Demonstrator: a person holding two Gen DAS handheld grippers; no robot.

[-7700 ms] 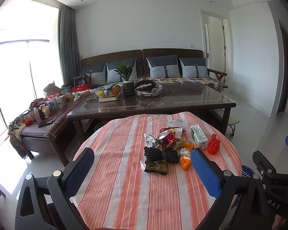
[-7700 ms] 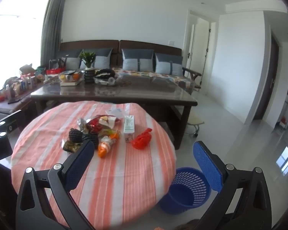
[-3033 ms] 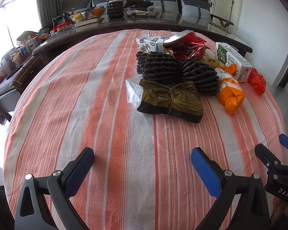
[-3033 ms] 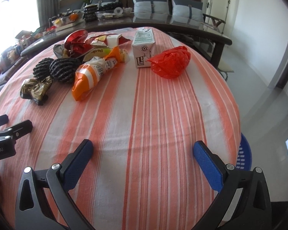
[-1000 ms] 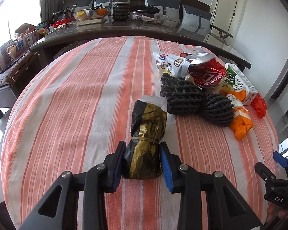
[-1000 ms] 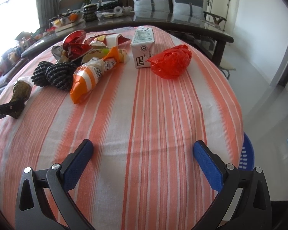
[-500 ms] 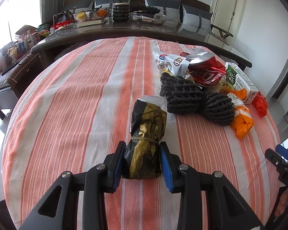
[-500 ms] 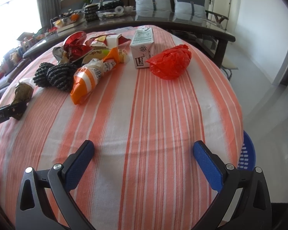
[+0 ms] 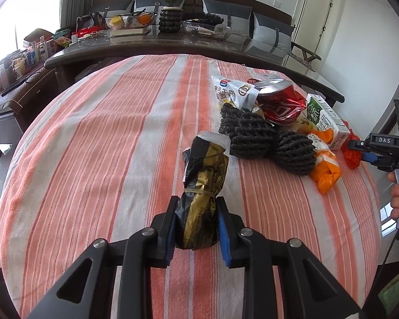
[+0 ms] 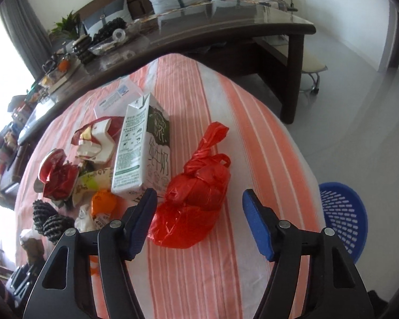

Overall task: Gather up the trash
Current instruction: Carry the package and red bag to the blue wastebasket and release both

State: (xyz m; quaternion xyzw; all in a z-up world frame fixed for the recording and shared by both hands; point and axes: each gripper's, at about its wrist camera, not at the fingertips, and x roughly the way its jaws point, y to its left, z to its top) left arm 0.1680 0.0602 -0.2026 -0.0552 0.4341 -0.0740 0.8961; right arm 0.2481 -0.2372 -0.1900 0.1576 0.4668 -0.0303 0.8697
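Striped orange cloth (image 9: 106, 143) is covering the round table under both my tools. My left gripper (image 9: 196, 228) is pinching the black-and-gold wrapper (image 9: 202, 194) between its blue pads, having just tightened. My right gripper (image 10: 199, 222) has just been narrowing but is standing spread, the red plastic bag (image 10: 196, 199) lying between its fingers, nearer the left one.

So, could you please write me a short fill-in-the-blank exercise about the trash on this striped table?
1. The left gripper is shut on the black and ____ wrapper.
2. The red plastic bag lies between the open pads of the ____ gripper.
3. The milk carton has white and ____ sides.
4. The basket on the floor is ____.

Missing words: gold; right; green; blue
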